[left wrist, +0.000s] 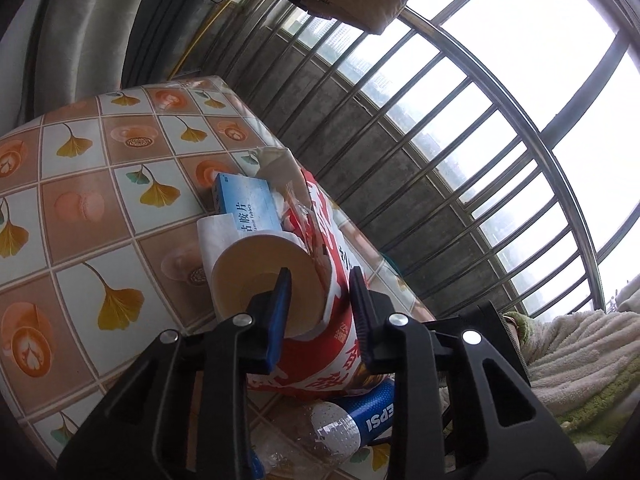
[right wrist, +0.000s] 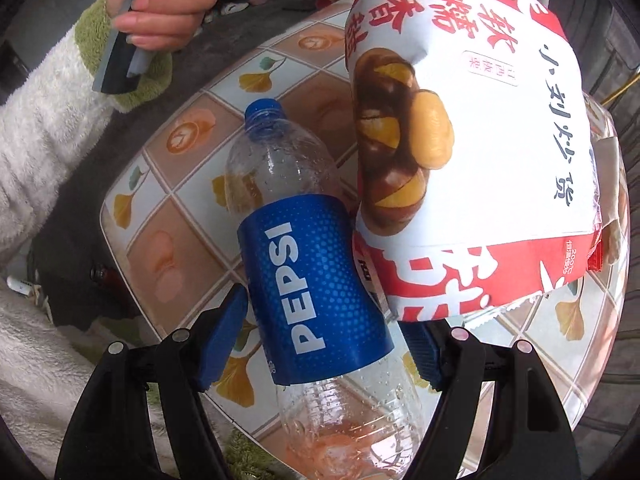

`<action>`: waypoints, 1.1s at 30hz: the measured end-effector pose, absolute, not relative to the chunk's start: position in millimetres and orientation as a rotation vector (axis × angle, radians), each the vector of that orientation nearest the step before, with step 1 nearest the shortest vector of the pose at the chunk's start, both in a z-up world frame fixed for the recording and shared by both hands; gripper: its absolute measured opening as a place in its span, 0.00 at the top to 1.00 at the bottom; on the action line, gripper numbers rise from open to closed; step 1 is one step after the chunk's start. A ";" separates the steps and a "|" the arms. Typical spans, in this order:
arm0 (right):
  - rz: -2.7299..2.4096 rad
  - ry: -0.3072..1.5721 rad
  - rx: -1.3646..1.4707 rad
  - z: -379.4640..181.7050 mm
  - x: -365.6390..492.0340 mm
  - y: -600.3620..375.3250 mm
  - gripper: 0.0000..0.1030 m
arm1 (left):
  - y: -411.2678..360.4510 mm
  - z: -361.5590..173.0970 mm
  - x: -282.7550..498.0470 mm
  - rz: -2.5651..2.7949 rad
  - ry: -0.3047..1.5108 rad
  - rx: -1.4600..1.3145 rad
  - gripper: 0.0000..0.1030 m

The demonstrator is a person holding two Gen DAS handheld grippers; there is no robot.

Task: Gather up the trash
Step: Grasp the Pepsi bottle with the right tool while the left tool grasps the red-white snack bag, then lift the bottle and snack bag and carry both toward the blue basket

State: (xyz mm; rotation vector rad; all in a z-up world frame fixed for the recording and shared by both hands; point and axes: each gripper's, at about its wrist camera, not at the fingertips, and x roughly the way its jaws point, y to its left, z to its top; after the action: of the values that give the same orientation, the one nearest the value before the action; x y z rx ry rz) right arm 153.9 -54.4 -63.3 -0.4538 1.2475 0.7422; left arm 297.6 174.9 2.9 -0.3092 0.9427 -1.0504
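A red and white snack bag (left wrist: 340, 344) lies on the tiled table cover (left wrist: 80, 200), stuffed with a blue medicine box (left wrist: 248, 204), white tissue (left wrist: 212, 236) and a tan paper cup (left wrist: 256, 276). My left gripper (left wrist: 320, 308) stands narrow at the bag's mouth. One pad is inside the cup and the other is on the bag's outer side, so cup wall and bag edge are pinched between them. An empty Pepsi bottle (right wrist: 316, 280) lies beside the snack bag (right wrist: 480, 140). My right gripper (right wrist: 320, 344) points down over it, open, a finger on each side of the blue label.
A hand (right wrist: 168, 8) in a fleecy white and green sleeve holds the left gripper's handle. The table's edge (right wrist: 120, 248) runs close to the bottle's left. Behind the table a barred window (left wrist: 480, 160) rises above a concrete ledge. A fleecy sleeve (left wrist: 580, 360) shows at the right.
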 end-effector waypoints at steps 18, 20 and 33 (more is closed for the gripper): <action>0.745 1.183 -0.456 -54.8 138.4 -58.2 0.39 | 177.8 10.0 295.9 -1.054 0.932 -0.391 0.98; 0.742 1.174 -0.442 -51.2 136.6 -60.9 0.40 | 180.3 16.5 291.0 -1.051 0.907 -0.405 0.98; 0.734 1.130 -0.300 -28.7 119.5 -89.3 0.41 | 203.0 61.4 254.8 -0.998 0.761 -0.497 0.99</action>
State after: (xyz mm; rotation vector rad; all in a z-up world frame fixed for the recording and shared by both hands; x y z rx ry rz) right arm 119.5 -89.3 -28.7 -0.3001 1.1298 0.7341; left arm 254.8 203.0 61.4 -0.4973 0.7614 -0.9984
